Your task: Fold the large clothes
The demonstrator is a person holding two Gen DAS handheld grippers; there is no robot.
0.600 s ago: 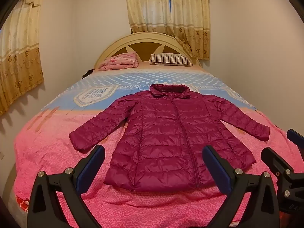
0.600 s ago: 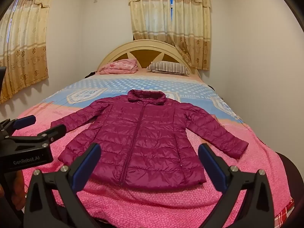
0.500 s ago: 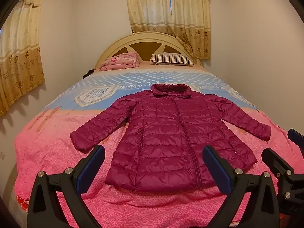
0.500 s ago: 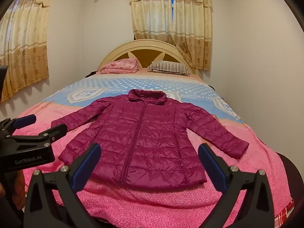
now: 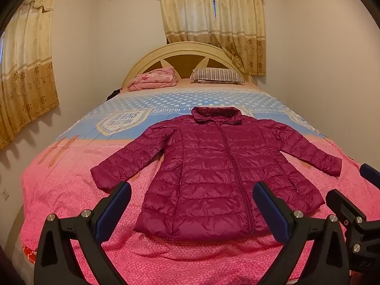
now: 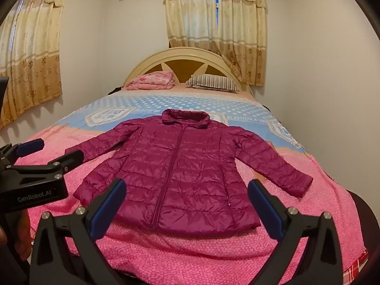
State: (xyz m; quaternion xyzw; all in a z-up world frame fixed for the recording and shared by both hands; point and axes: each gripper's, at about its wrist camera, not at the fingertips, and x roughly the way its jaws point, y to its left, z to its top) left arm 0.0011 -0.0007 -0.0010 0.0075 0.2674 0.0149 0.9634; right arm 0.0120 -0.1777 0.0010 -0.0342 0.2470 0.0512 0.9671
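A magenta quilted puffer jacket (image 5: 213, 166) lies flat on the bed, zipped, collar toward the headboard and both sleeves spread outward. It also shows in the right wrist view (image 6: 180, 171). My left gripper (image 5: 192, 199) is open and empty, held above the foot of the bed short of the jacket's hem. My right gripper (image 6: 186, 197) is open and empty too, at about the same distance from the hem. Each gripper shows at the edge of the other's view: the right gripper (image 5: 351, 204), the left gripper (image 6: 40, 163).
The bed has a pink and blue patterned cover (image 5: 71, 190). A folded pink blanket (image 5: 154, 80) and a striped pillow (image 5: 216, 76) lie by the cream headboard (image 5: 185, 49). Walls and curtains stand close on both sides.
Both views have shifted very slightly; the jacket sits a touch lower in frame. Jacket and gripper openings are unchanged.
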